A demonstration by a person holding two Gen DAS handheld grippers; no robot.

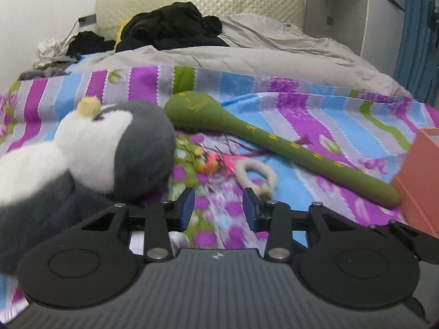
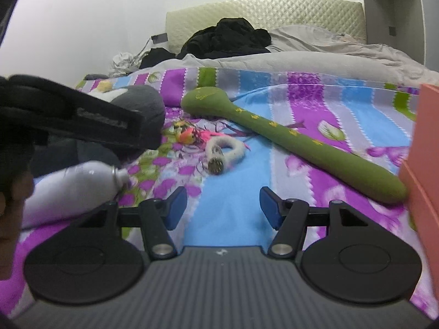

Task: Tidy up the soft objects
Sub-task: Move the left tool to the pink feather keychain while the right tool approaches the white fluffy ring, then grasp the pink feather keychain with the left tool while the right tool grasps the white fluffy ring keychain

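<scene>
Four soft things lie on the striped bed sheet [image 1: 315, 115]: one grey-and-white penguin plush [image 1: 90, 159], one long green plush [image 1: 263, 142], one small orange-and-pink toy [image 2: 192, 135] and one white fuzzy ring [image 2: 226, 150]. The ring lies just beside the green plush, between it and the penguin. One orange box [image 2: 422, 170] touches the green plush's thin end. Bare sheet lies before both grippers. The left gripper [image 1: 218, 209] and right gripper [image 2: 223, 207] tilt downward, fingers released, nothing between them.

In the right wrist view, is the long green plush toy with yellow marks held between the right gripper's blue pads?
No: the long green plush toy lies on the striped bedsheet beyond the empty, open right gripper.
</scene>
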